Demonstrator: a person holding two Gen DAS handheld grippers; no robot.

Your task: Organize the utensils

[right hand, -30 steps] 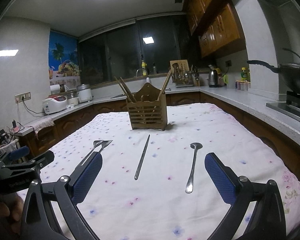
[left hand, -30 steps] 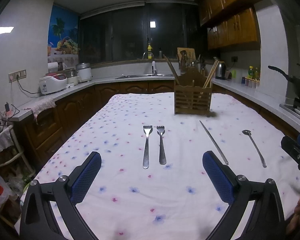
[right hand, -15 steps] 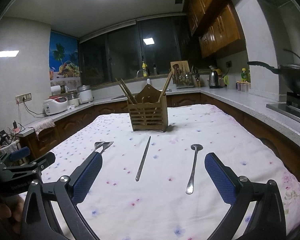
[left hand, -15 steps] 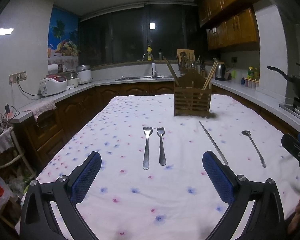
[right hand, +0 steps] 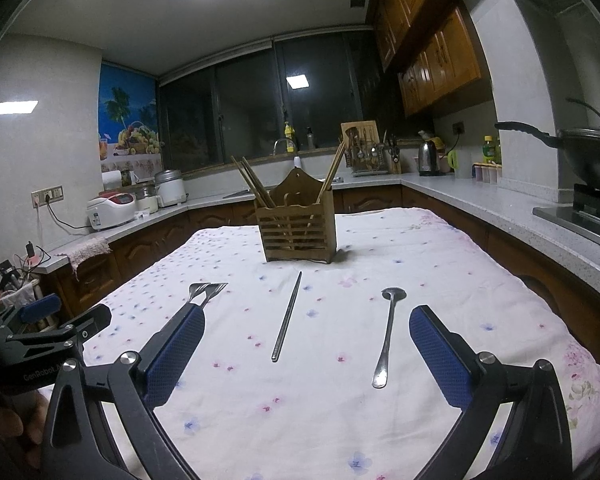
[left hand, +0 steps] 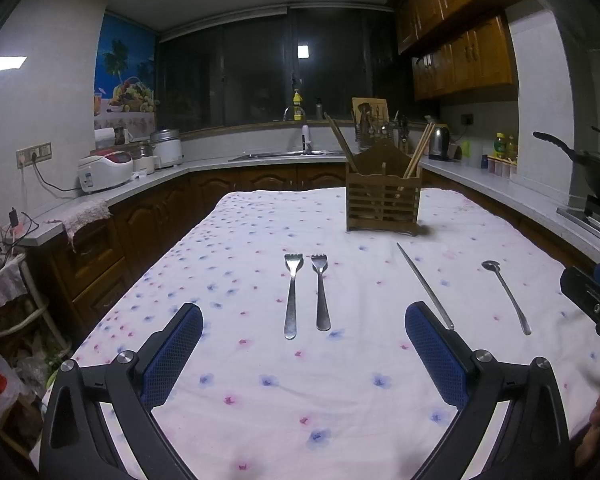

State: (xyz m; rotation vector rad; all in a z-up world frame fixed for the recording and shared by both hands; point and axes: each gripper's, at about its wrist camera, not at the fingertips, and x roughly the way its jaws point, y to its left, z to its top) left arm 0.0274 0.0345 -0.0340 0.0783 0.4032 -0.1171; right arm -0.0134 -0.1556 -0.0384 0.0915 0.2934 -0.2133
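Both grippers wide open, empty, above cloth-covered bench [left hand: 260, 400].
L gripper [left hand: 304, 356]: two forks [left hand: 306, 294] just ahead, side by side. R gripper [right hand: 306, 354]: metal chopstick [right hand: 287, 316] and spoon [right hand: 387, 336] ahead betw. fingers; wooden holder [right hand: 298, 228] w/ chopsticks further ahead.
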